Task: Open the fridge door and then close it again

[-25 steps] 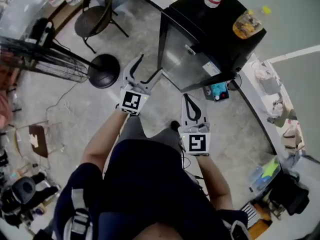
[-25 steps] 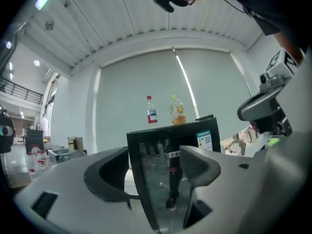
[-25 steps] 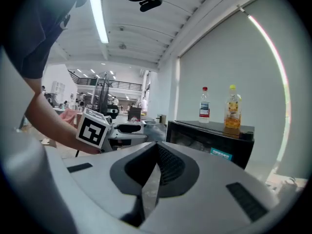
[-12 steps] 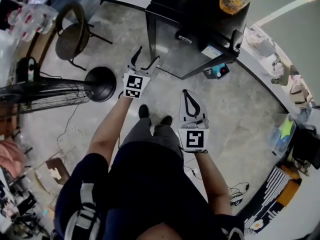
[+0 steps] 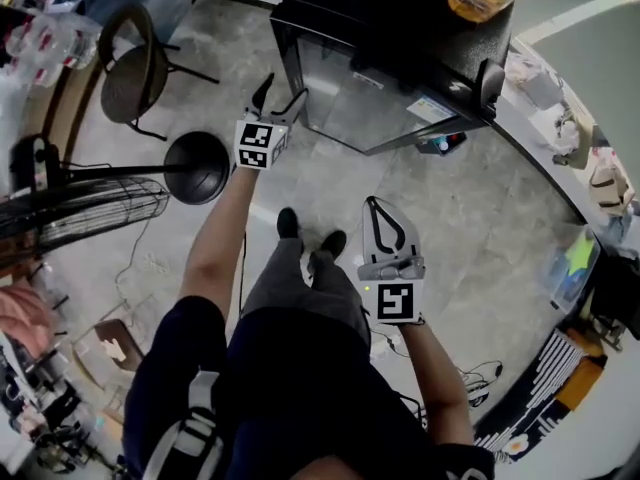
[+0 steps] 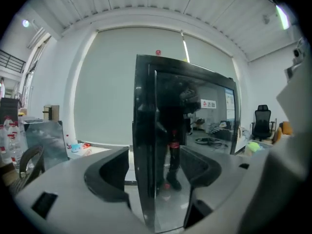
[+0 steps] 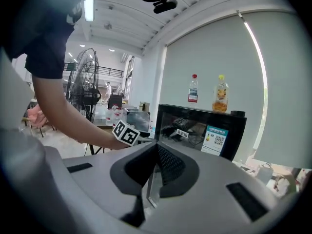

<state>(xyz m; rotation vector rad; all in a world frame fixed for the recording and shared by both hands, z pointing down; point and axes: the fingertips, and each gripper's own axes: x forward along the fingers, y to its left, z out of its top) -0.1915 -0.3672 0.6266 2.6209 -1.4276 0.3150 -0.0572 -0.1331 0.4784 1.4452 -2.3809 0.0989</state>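
Far side of floor: black fridge, upright, long axis vertical, glass door facing near and left. Top cut off in head view; door seated or ajar, not discernible. At door's left vertical edge: left gripper, jaws wide apart, edge between them, contact unconfirmed. Near, well apart from fridge: right gripper, jaws closed together on nothing. On fridge top: red-capped bottle, yellow-capped bottle. On door: QR-code sticker, print illegible.
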